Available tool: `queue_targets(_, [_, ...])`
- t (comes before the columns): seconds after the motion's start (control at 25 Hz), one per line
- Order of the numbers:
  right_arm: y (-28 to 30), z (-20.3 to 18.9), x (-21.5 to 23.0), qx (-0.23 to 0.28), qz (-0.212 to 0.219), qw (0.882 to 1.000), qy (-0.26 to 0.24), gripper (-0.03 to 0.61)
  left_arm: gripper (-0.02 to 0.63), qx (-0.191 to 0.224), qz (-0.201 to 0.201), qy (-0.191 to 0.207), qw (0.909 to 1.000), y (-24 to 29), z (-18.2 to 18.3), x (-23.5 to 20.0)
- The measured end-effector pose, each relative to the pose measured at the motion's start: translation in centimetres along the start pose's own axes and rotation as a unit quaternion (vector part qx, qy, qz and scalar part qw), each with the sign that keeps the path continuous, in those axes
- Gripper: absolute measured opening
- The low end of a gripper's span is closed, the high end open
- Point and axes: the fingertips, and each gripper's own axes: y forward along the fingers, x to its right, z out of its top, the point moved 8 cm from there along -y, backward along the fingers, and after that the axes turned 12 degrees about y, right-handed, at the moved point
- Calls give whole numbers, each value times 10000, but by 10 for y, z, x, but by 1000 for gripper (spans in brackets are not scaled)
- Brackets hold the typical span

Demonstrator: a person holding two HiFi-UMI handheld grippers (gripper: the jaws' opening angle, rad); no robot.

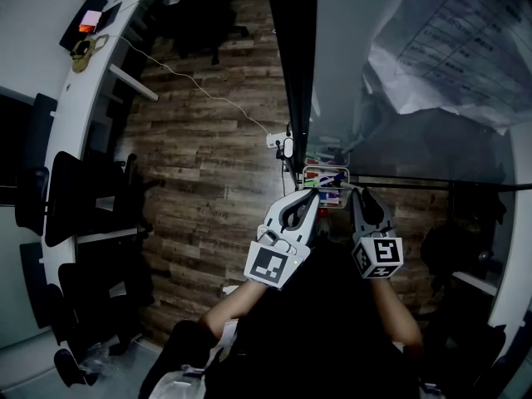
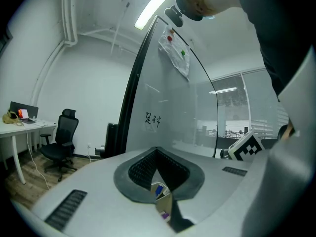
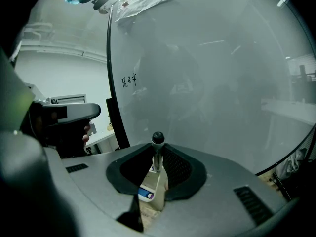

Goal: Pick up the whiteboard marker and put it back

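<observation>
My right gripper [image 3: 157, 157] is shut on the whiteboard marker [image 3: 157, 151]. The marker stands upright between the pads, its black cap [image 3: 158, 138] poking out past the jaw tips, close to the whiteboard [image 3: 212, 73]. In the head view the right gripper [image 1: 359, 194] and the left gripper [image 1: 312, 198] hover side by side over the marker tray [image 1: 326, 173], which holds several coloured markers. My left gripper [image 2: 157, 154] has its jaws together with nothing between them. Through the slit below them I see part of the tray [image 2: 162, 194].
The whiteboard [image 1: 391, 98] rises ahead with a sheet of paper [image 1: 449, 48] stuck on it. A white cable [image 1: 199, 90] runs across the wooden floor [image 1: 208, 181] to a plug [image 1: 278, 140]. A desk [image 1: 75, 123] and an office chair [image 2: 61, 137] stand to the left.
</observation>
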Motion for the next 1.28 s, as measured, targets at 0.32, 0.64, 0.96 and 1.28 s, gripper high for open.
queue_targets(0.32, [5, -3, 0, -60, -9, 10000, 14, 77, 6, 20, 2, -33, 10000, 0, 0, -1])
queue_targets(0.64, [9, -7, 1, -107, -19, 9999, 10, 77, 6, 0, -20, -46, 10000, -1, -1, -1])
queue_targets(0.96, [11, -7, 1, -108, -7, 9999, 14, 78, 6, 30, -23, -21, 10000, -1, 0, -2])
queue_targets(1.28, [11, -7, 2, -86, -18, 10000, -17, 78, 6, 41, -32, -39, 10000, -1, 0, -2])
